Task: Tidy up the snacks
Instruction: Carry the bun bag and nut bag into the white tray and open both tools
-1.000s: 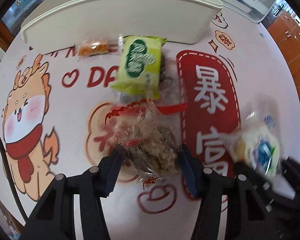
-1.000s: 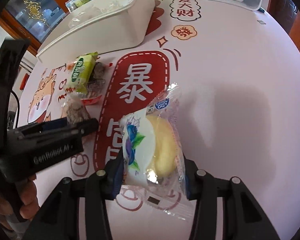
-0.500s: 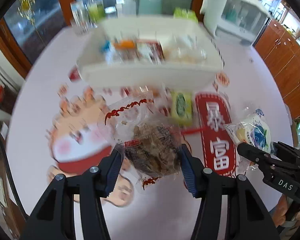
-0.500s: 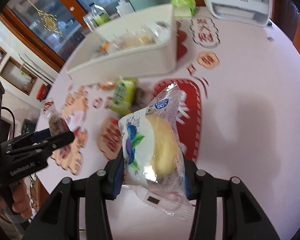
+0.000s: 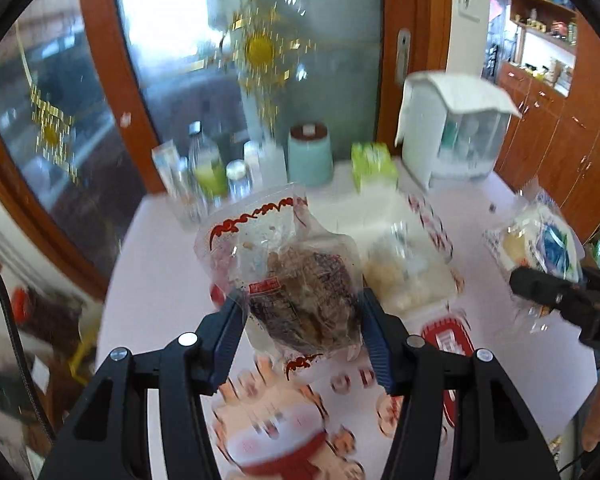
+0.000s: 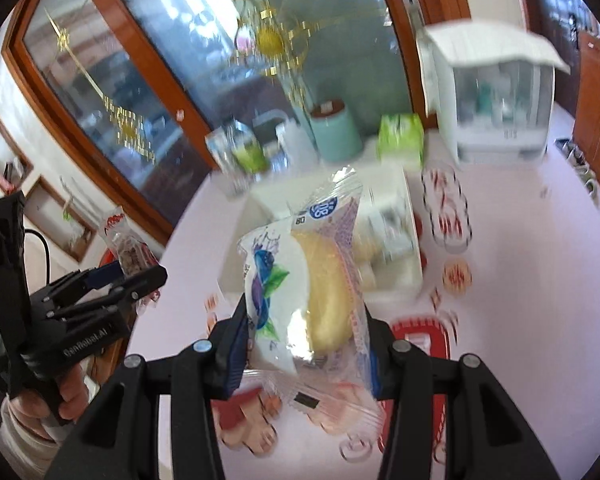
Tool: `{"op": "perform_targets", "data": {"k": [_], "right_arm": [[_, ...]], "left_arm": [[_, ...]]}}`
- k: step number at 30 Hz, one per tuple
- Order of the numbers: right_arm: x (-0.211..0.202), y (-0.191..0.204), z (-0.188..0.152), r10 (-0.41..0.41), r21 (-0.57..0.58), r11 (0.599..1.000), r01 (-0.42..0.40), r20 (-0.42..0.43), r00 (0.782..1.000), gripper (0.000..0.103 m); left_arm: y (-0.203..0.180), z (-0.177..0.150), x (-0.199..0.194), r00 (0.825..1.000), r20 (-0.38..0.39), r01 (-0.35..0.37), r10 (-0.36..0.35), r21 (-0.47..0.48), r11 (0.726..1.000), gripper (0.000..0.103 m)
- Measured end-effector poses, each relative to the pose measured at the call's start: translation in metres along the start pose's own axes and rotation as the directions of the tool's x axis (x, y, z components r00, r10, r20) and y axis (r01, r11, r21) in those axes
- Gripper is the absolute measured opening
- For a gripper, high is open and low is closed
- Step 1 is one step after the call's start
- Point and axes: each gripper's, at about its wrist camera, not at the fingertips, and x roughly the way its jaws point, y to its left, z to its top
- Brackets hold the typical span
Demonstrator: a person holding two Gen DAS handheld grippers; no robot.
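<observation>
Carrying both snacks over the white bin at frame centre should stay level, left tool pinching the brown pastry packet, right tool pinching the yellow cake packet.

left hand-held gripper: black arms | blue ribbed pads | silver screws | white "GenRobot.AI" lettering | black cable

We see the bin on the tabletop; behind it stand bottles, a canister and, rightward, a cabinet.
</observation>
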Motion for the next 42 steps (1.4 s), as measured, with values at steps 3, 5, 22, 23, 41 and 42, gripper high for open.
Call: {"op": "perform_targets", "data": {"k": [3,5,22,23,41,42], "right_arm": [[-0.006,0.02,0.031,-0.039,0.01,0.999,0.038,0.07,0.997,0.046],[-0.004,0.029,0.049,-0.064,0.029,0.998,0.061,0.108,0.992,0.046],[0.124,0.027,0.101,-0.234,0.099,0.968,0.231,0.021,0.972,0.049],[0.133,0.024,0.102,-0.237,0.102,0.967,0.234,0.01,0.972,0.049],[0.166,0.022,0.085,-0.217,0.067,0.973,0.22,-0.05,0.975,0.051],[0.165,0.023,0.084,-0.217,0.064,0.973,0.22,-0.052,0.975,0.051]], "left_arm": [[0.012,0.031,0.004,0.999,0.051,-0.002,0.0,0.032,0.999,0.055],[0.016,0.045,0.016,0.998,0.064,-0.004,0.002,0.038,0.999,0.055],[0.007,0.05,0.168,0.99,-0.129,0.064,-0.06,0.027,0.998,0.062],[0.006,0.05,0.171,0.99,-0.132,0.061,-0.057,0.025,0.998,0.067],[0.017,0.037,0.18,0.989,-0.143,0.045,-0.048,-0.024,0.999,0.088],[0.017,0.036,0.179,0.989,-0.143,0.043,-0.046,-0.025,0.999,0.088]]}}
